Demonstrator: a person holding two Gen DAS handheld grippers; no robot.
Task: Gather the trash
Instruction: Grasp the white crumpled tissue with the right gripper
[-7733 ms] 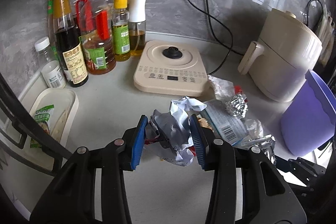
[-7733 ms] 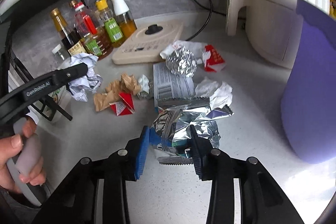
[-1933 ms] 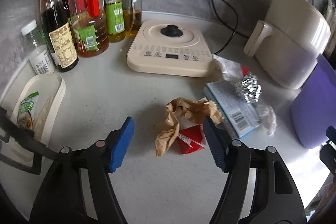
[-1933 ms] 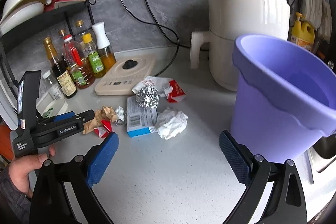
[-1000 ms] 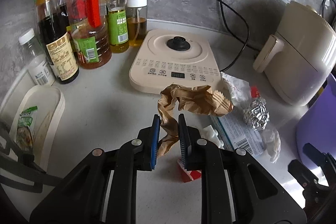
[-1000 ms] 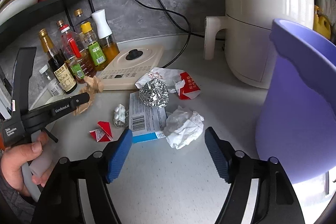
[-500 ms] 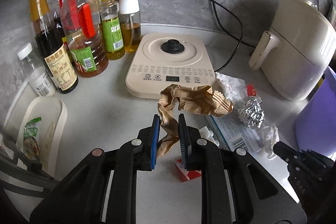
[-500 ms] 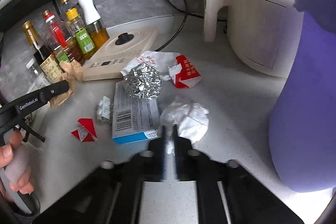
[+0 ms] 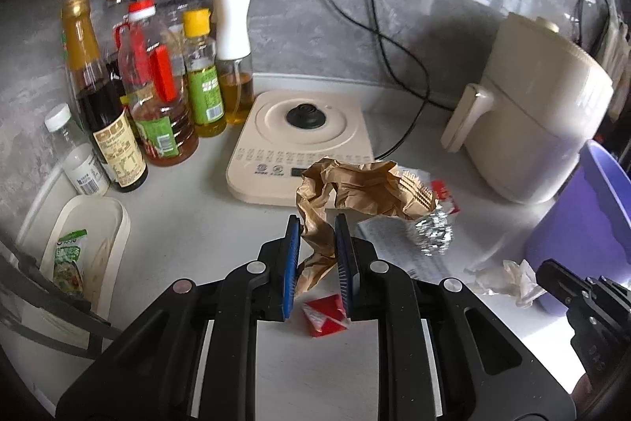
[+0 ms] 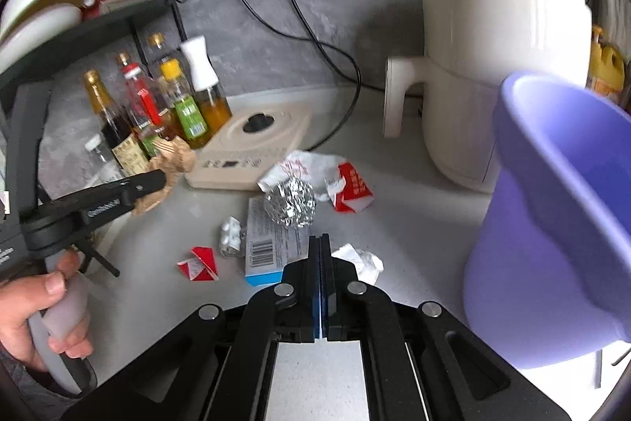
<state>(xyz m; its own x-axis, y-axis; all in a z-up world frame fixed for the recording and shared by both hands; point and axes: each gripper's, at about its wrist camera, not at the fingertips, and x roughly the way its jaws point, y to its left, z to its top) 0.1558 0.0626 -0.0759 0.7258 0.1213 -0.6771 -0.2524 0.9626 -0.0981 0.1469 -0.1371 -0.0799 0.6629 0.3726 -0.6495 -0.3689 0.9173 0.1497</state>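
Observation:
My left gripper [image 9: 317, 223] is shut on a crumpled brown paper bag [image 9: 355, 188], held clear above the counter. Under it lies a red scrap [image 9: 325, 314]. My right gripper [image 10: 319, 243] is shut, its pads pressed flat together with nothing showing between them. A white crumpled tissue [image 10: 361, 261] lies against its right finger. Ahead on the counter sit a foil ball [image 10: 290, 204], a blue-and-white box [image 10: 268, 247], a small foil piece [image 10: 230, 241] and a red-and-white carton [image 10: 351, 188]. The purple bucket [image 10: 552, 223] stands at the right.
A beige induction cooker [image 9: 299, 141] and a cream air fryer [image 9: 544, 129] stand at the back, with cables to wall sockets. Sauce bottles [image 9: 157, 93] crowd the back left. A white tray [image 9: 114, 223] holding a green packet sits at the left beside a black rack.
My right gripper went from wide open to shut next to the white tissue and then lifted a little. The left gripper kept its grip on the brown bag and rose slightly.

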